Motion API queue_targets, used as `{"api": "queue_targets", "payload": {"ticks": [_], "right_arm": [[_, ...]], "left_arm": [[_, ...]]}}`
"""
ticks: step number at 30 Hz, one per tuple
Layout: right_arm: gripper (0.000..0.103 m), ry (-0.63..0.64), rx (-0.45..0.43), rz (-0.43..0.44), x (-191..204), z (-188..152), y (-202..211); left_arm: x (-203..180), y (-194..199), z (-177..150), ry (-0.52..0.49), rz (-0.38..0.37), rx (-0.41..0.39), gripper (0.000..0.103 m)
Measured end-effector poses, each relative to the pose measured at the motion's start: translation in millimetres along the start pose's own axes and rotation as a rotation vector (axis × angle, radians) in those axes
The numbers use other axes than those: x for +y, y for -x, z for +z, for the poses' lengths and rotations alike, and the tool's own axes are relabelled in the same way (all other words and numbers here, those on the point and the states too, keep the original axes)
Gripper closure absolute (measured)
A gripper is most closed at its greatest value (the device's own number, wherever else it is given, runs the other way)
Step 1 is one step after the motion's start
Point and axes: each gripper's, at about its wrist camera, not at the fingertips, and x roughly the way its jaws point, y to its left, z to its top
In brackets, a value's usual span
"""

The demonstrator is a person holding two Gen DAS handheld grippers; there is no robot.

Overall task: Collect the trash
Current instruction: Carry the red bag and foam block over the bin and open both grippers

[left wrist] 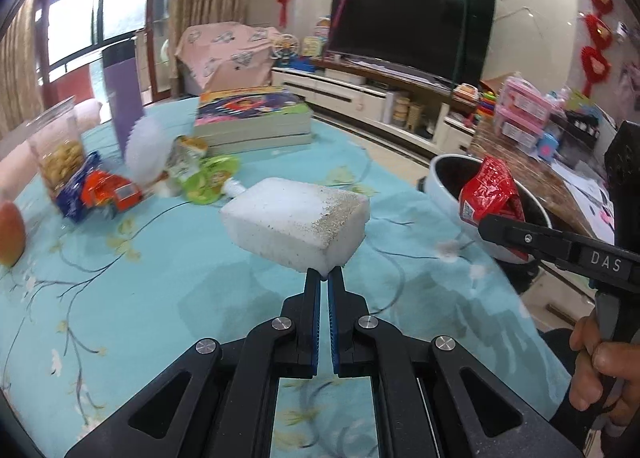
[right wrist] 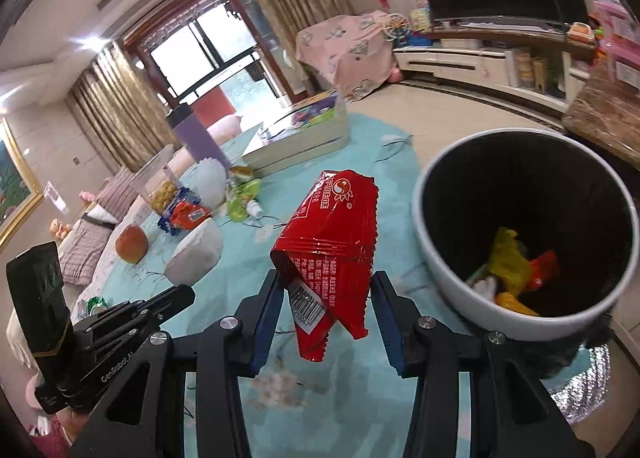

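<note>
Wall television [left wrist: 412, 24], curtained window [right wrist: 208, 54], tiled floor [right wrist: 452, 110]

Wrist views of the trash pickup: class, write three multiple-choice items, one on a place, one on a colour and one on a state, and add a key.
1. Where is the crinkled red foil snack wrapper?
A inside the bin
B between the right tool's fingers
C under the books

2. What colour is the inside of the round white waste bin?
A black
B blue
C pink

3. How is the left tool?
A wide open
B out of view
C shut on the white foam block

Key:
1. B, it sits between the two fingers, beside the bin.
2. A, the inner wall is black.
3. C, its tips pinch the block's lower corner.
</note>
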Motion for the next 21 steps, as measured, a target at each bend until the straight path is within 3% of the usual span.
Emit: {"api": "queue_targets", "payload": {"ticks": [21], "right_arm": [[0.057, -0.086, -0.060, -0.090, -63, 9, 43]], "left_arm": [[-74, -34, 30, -0.152, -0.106, 0.011, 0.101]]}}
